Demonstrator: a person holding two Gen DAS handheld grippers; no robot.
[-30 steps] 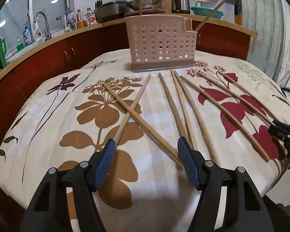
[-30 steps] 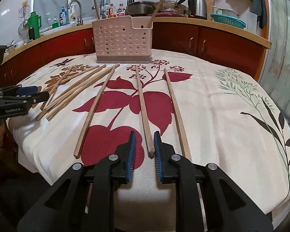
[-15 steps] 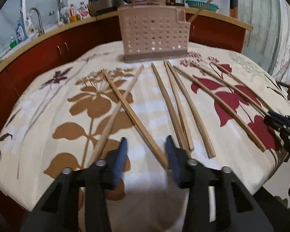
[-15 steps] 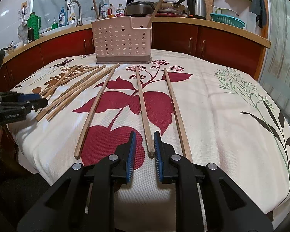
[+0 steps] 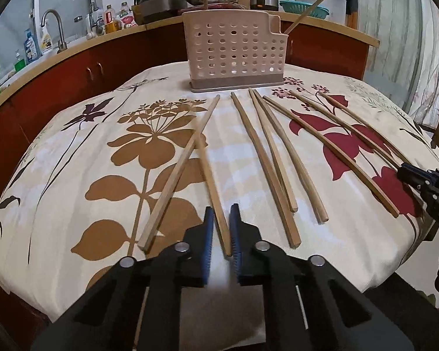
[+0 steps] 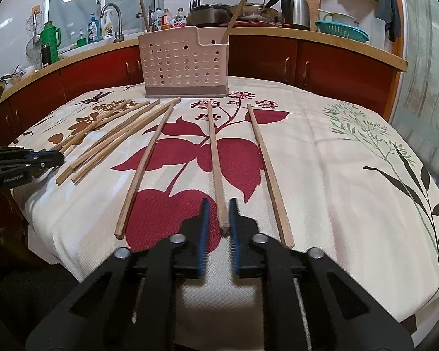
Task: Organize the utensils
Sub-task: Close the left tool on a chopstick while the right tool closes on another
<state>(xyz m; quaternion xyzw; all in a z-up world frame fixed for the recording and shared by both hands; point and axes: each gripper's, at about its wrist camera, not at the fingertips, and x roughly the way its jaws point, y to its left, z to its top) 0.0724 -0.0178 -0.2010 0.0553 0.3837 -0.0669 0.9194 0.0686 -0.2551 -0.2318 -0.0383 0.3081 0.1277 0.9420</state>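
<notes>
Several long wooden chopsticks lie on the flowered tablecloth [image 5: 73, 175] in front of a pink perforated utensil holder [image 5: 234, 55] [image 6: 185, 64]. My left gripper [image 5: 221, 213] is shut on the near end of one chopstick [image 5: 210, 181]; another chopstick [image 5: 178, 169] crosses it on the left. My right gripper [image 6: 218, 204] is shut on the near end of the middle chopstick [image 6: 215, 158], with loose chopsticks on either side [image 6: 145, 169] [image 6: 267, 172]. Two sticks [image 6: 238, 11] stand in the holder. Each gripper shows at the edge of the other's view, the right [image 5: 418, 178] and the left [image 6: 44, 158].
The table's near edge runs just under both grippers. A curved counter on red cabinets [image 6: 336, 67] rings the table, carrying a kettle [image 6: 295, 11], a teal colander [image 6: 342, 30], pans and a sink tap [image 5: 54, 29]. A bundle of chopsticks [image 6: 117, 140] lies between the two grippers.
My left gripper has closed from wide open onto a chopstick, which swung from slanting to nearly straight ahead. My right gripper's jaws narrowed slightly onto their chopstick and did not move.
</notes>
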